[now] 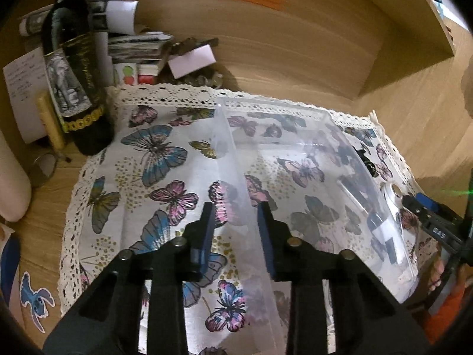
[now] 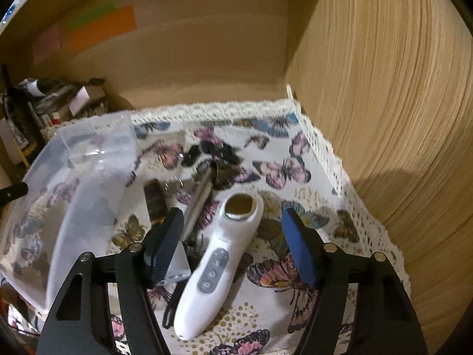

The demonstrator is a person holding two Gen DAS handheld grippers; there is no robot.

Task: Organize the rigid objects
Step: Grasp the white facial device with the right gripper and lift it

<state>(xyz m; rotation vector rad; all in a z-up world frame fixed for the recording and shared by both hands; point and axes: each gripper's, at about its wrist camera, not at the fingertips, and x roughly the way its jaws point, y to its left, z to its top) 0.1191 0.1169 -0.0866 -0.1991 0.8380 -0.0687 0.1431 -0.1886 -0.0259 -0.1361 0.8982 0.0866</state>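
Contents: 1 clear plastic bin (image 2: 88, 177), 1 white handheld device (image 2: 215, 254), blurred dark items. Left gripper (image 1: 236, 216) straddles bin wall, jaws apart; right gripper (image 2: 233, 236) open.

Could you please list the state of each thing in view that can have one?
Left gripper: open, straddling the bin's wall.
Right gripper: open, holding nothing, fingers either side of the white device.
Bin: no lid, upright on the cloth; contents too blurred to tell.
White device: lying flat on the cloth, outside the bin.
Bottle: standing upright beside the cloth.
Cloth: spread flat.
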